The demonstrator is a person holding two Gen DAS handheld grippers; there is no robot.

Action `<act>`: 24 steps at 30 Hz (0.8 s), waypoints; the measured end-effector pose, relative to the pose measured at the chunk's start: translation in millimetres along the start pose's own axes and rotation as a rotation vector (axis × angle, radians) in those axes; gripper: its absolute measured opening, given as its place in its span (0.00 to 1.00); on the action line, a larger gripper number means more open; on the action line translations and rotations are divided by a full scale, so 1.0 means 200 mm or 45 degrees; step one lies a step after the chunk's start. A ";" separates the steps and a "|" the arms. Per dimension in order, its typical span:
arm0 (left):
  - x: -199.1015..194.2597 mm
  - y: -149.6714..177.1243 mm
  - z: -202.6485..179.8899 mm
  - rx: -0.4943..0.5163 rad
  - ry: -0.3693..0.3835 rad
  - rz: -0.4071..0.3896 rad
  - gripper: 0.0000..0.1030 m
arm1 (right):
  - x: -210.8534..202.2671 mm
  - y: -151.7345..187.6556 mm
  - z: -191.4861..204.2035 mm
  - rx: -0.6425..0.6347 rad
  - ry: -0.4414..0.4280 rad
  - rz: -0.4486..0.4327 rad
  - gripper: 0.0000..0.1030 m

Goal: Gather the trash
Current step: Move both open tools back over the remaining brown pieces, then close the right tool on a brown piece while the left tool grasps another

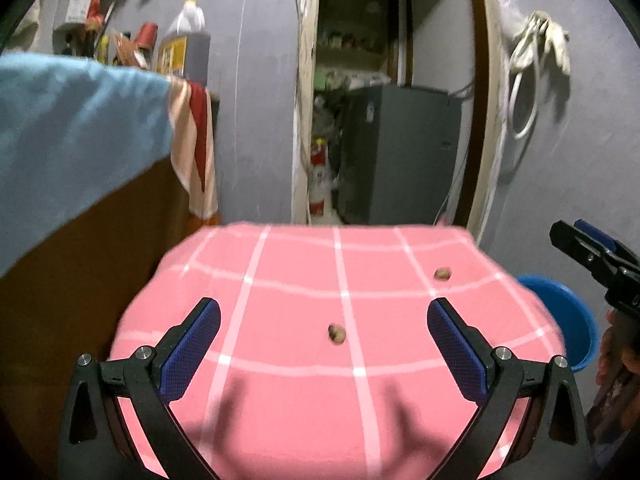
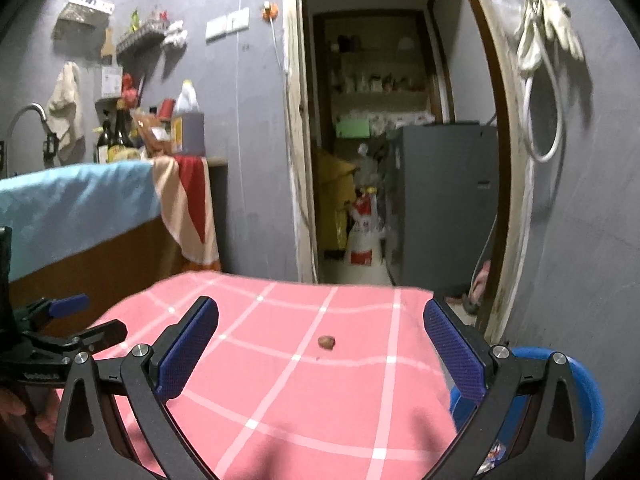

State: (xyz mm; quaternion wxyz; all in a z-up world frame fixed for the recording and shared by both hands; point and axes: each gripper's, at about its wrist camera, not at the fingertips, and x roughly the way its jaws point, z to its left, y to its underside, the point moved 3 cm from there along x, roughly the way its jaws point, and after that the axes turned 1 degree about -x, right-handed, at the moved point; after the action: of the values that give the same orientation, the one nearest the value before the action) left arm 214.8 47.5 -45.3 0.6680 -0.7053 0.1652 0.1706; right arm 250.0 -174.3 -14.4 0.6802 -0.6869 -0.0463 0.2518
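Note:
Two small brown scraps of trash lie on the pink checked tablecloth (image 1: 296, 400). In the left wrist view one scrap (image 1: 337, 333) lies between and just beyond my open left gripper (image 1: 324, 320), and the other scrap (image 1: 442, 273) lies farther right. In the right wrist view one scrap (image 2: 327, 342) lies ahead of my open right gripper (image 2: 321, 320) on the cloth (image 2: 320, 408). Both grippers hover above the table and are empty. The right gripper also shows at the right edge of the left wrist view (image 1: 592, 256); the left gripper shows at the left edge of the right wrist view (image 2: 72, 320).
A blue plastic bin stands beside the table's right edge (image 1: 568, 316) (image 2: 580, 384). A counter draped in blue cloth (image 1: 72, 128) with bottles is at the left. A doorway with a grey fridge (image 1: 400, 152) is behind the table.

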 end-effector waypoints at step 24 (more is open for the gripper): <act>0.38 0.12 -0.02 -0.039 0.046 0.459 0.59 | 0.50 0.27 -0.05 0.037 -0.092 0.600 0.85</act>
State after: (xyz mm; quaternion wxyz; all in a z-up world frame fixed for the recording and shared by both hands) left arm 271.9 41.6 -101.9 0.6126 -0.6774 0.2983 0.2772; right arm 326.5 -145.6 -94.3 0.6102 -0.6594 0.0945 0.4288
